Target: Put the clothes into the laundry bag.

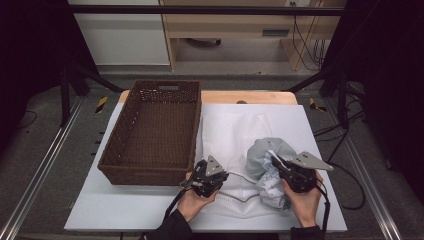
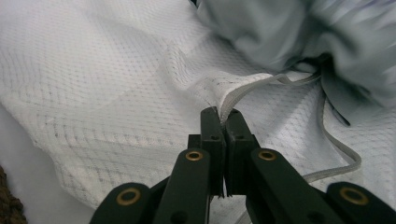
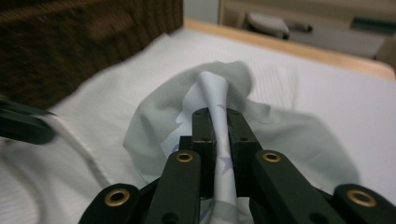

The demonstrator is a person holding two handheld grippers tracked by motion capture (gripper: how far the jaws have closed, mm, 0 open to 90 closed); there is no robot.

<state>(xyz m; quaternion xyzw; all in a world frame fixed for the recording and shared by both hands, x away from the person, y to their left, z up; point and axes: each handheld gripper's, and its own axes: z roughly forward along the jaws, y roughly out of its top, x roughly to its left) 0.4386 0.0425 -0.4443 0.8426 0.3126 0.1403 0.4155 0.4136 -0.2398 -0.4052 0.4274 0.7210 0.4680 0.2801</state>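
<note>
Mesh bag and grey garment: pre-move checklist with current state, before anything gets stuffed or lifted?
1. Left gripper shut on the white mesh bag at its corded hem: ok.
2. Right gripper shut on a fold of the grey garment: ok.
3. Bag mouth held open for the garment: cannot tell.
4. Drawstring free of the jaws: cannot tell; it loops loose close by.
5. Wicker basket empty and beside the bag: ok.
6. Garment off the table: not ok, it rests bunched on the bag.

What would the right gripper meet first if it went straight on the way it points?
The right gripper is shut on the grey cloth, so that bunched cloth comes first; beyond it probably white mesh fabric, though depth is unclear.
</note>
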